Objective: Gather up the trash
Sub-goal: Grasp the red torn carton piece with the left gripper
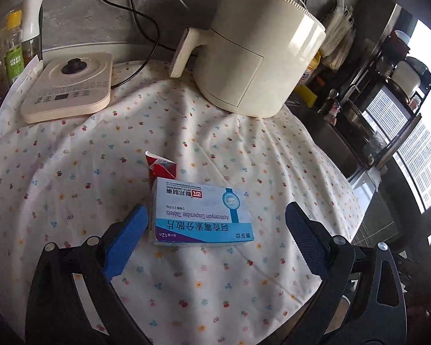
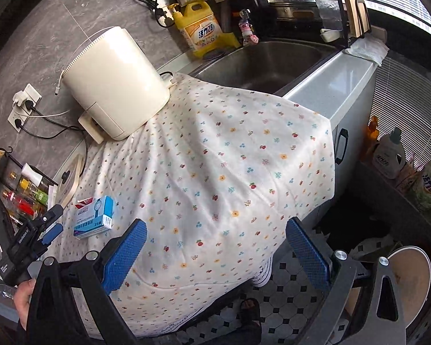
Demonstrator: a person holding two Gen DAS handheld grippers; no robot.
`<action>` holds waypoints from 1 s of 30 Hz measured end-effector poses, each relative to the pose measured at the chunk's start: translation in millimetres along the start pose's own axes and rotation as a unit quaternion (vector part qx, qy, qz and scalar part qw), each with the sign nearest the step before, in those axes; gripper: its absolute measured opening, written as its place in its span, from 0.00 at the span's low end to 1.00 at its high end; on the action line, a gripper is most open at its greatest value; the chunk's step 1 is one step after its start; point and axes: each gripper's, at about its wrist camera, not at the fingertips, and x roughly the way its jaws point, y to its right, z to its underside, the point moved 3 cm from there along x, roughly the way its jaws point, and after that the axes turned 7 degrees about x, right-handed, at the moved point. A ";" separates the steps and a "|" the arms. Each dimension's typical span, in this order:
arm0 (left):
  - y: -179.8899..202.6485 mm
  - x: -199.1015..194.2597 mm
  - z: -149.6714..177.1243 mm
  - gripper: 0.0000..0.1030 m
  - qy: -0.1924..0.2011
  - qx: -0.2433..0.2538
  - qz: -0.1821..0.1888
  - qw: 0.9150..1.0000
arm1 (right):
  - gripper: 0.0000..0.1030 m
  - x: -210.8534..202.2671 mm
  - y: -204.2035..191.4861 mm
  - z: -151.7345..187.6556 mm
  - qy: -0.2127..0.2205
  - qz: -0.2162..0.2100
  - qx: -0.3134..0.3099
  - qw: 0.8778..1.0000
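med box [image 1: 201, 215] on cloth [image 1: 71, 189], carton [image 1: 161, 166] behind

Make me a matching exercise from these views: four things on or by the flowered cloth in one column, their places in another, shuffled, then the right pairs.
1. medicine box
2. red carton
3. air fryer
4. yellow detergent bottle

A. behind the sink, by the wall
B. between the open fingers of the left gripper
C. at the far edge of the flowered cloth
D. just beyond the medicine box, touching it

Pairs: 1-B, 2-D, 3-C, 4-A
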 end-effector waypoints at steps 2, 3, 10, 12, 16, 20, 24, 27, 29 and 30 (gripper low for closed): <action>-12.7 5.4 -3.8 0.85 -0.004 -0.003 -0.002 1.000 | 0.92 9.3 -10.5 0.8 -0.001 -0.003 -0.002 1.000; -18.0 7.9 -5.2 0.84 -0.006 -0.004 -0.002 1.000 | 0.92 13.8 -15.3 1.4 -0.002 -0.004 -0.002 1.000; -44.3 36.1 -16.5 0.75 -0.033 -0.002 0.000 0.999 | 0.92 34.8 -38.0 4.2 -0.002 -0.004 0.004 1.000; -48.0 44.7 -18.5 0.72 -0.041 -0.003 0.004 0.999 | 0.92 37.2 -42.7 5.7 -0.002 -0.004 0.004 1.000; -50.2 61.4 -19.3 0.60 -0.058 -0.005 0.013 0.998 | 0.90 40.6 -48.3 10.1 -0.012 -0.005 0.007 1.000; -50.2 71.9 -15.7 0.22 -0.077 -0.011 0.022 0.997 | 0.87 45.2 -54.8 16.9 -0.026 -0.008 0.002 1.000; -51.0 61.1 -13.6 0.22 -0.059 -0.011 0.025 0.998 | 0.86 50.5 -64.1 22.7 -0.041 -0.012 -0.013 0.999; -55.8 48.3 -11.8 0.22 -0.044 -0.014 0.020 0.999 | 0.86 55.5 -73.9 26.0 -0.053 -0.019 -0.029 0.998; -61.6 40.9 -9.7 0.22 -0.037 -0.024 0.013 0.999 | 0.86 58.7 -83.5 29.0 -0.063 -0.027 -0.042 0.997; -65.2 37.9 -8.9 0.22 -0.035 -0.029 0.010 0.999 | 0.86 60.3 -88.8 31.2 -0.067 -0.032 -0.051 0.996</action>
